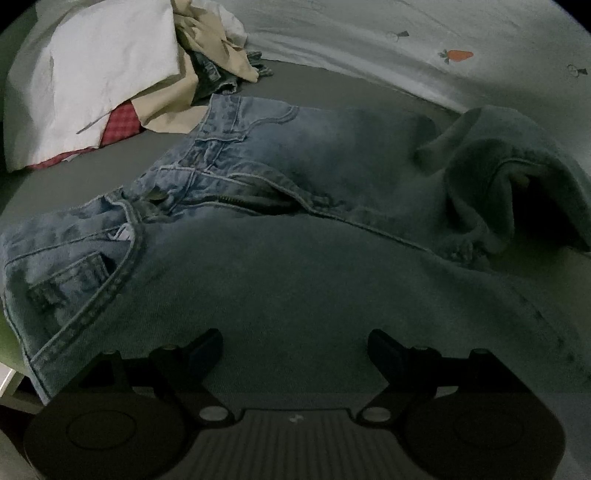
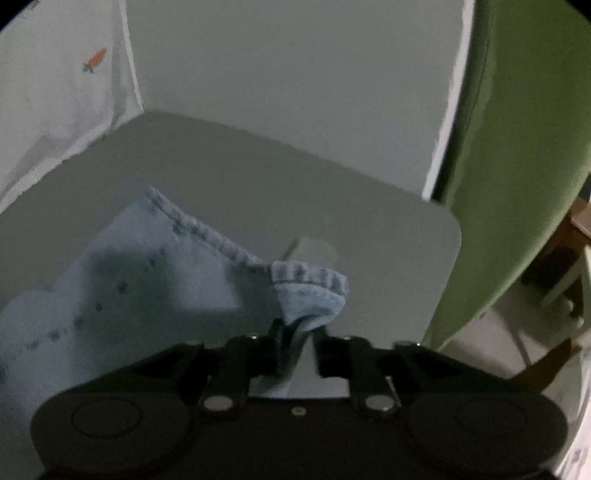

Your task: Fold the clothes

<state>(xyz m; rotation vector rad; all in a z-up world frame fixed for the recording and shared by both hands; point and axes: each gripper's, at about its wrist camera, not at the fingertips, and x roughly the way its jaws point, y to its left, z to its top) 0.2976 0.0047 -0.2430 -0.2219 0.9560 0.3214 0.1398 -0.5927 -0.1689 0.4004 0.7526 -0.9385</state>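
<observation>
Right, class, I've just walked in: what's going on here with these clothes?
A person with a claw in each hand is folding jeans spread on a grey table. The right claw is shut on a leg hem. The left claw is open over the denim. A heap of clothes waits behind.

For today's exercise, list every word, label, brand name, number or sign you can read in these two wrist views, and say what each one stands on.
None can be read.
The jeans show only stitching and a zip, no readable label.
The white sheet carries small pictures, such as an orange carrot, not words.
The left gripper body bears a tiny pale mark, too small to read.
</observation>
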